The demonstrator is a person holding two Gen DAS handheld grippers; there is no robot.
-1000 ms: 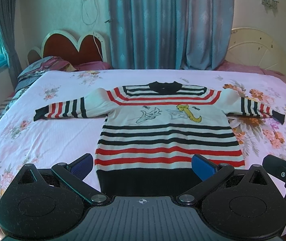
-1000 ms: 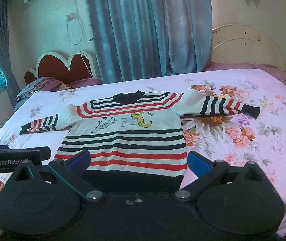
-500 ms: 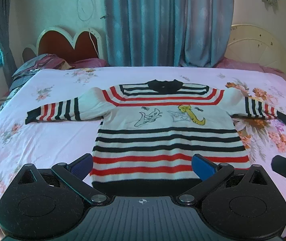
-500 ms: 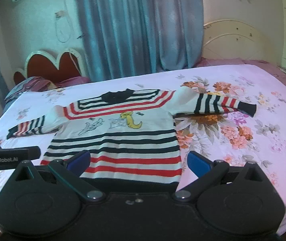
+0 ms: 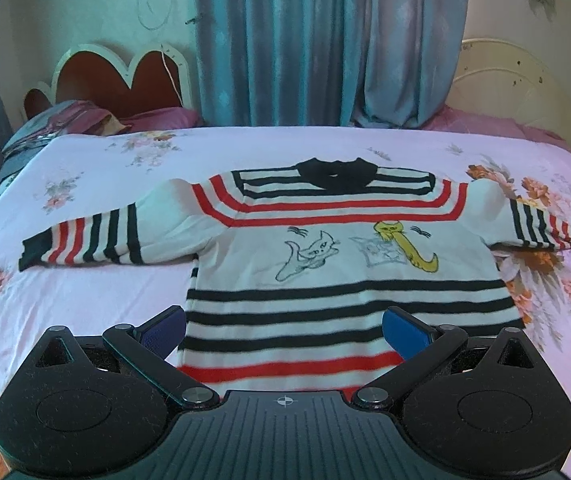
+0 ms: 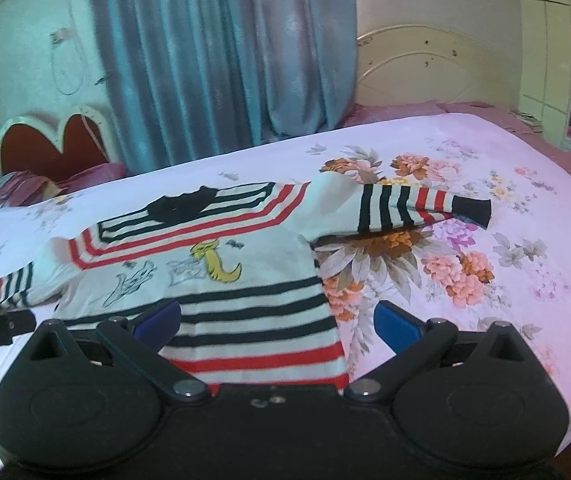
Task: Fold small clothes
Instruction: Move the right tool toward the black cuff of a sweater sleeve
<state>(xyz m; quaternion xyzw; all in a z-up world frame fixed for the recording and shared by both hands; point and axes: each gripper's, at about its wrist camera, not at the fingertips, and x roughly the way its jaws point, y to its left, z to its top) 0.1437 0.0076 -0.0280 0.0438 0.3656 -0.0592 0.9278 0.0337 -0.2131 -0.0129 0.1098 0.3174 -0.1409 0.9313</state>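
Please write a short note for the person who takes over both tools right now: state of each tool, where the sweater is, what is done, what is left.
Left tool: open, holds nothing, above the sweater's lower left part.
Right tool: open, holds nothing, above the lower right edge.
Striped sweater: flat, front up, on the floral bedsheet, collar away from you, both sleeves spread out sideways.
Done: the sweater is laid out; no fold is made.
Left: all folds. A sensible start is probably to bring each sleeve in over the body, then fold the hem toward the collar.
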